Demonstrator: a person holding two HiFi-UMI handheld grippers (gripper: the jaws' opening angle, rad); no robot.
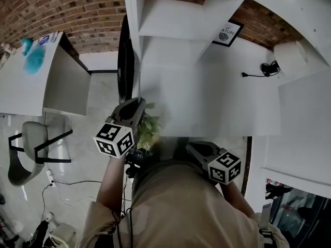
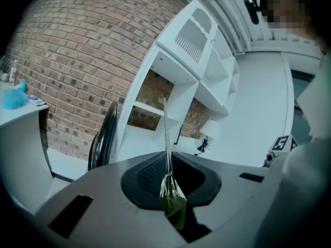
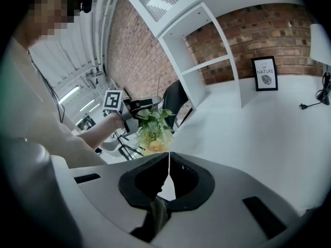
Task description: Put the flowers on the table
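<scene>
Head view steeply down over the table [image 1: 217, 102], both gripper views low, facing the shelf unit [image 2: 191, 71], table shared.

white table [image 1: 207, 97] bears framed print [image 1: 227, 33] and black cable [image 1: 262, 70].

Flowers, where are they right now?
In the head view the flowers are left of centre, gripped by the left gripper, at the near left corner of the white table, just in front of the person.
</scene>
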